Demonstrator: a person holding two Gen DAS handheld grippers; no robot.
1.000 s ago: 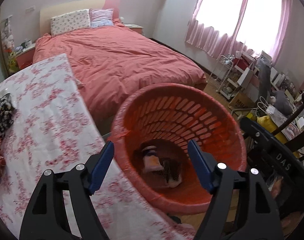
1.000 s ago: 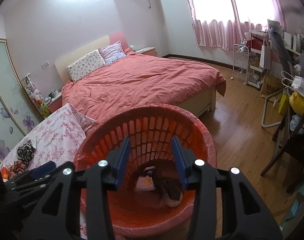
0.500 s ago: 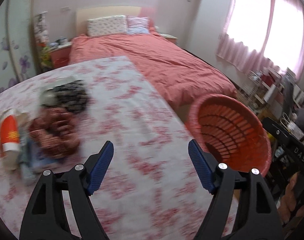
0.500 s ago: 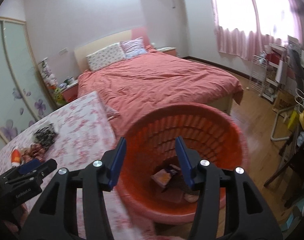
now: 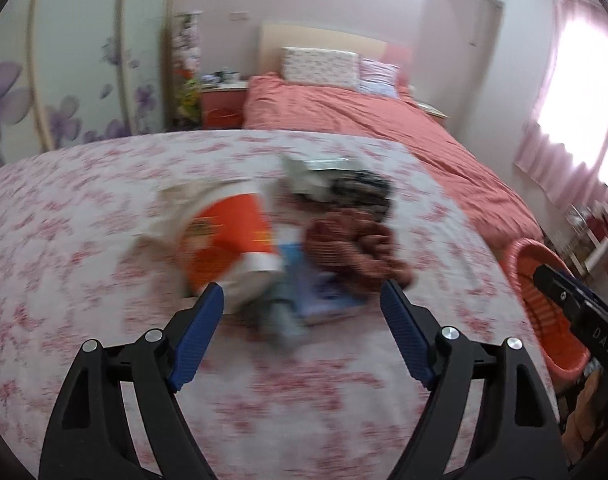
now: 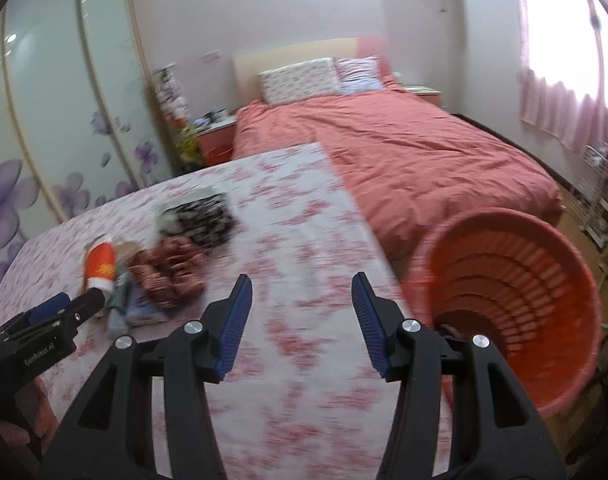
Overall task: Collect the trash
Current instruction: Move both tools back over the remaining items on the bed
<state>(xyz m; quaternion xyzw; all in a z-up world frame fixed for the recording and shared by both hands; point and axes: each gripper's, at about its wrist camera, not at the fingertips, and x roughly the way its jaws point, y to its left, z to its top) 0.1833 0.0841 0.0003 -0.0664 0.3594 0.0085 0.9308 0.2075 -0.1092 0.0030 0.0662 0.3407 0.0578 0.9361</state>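
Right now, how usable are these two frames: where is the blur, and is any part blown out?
Left wrist view: heavy motion blur smears the trash pile and floral cloth; the window is blown out. Right wrist view: milder blur on the cloth; red basket readable, window overexposed.

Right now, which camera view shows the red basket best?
The right wrist view: the red basket shows almost whole, with its rim and slatted inside, beside the flowered table. The left wrist view shows only part of it at the right edge, behind the other gripper.
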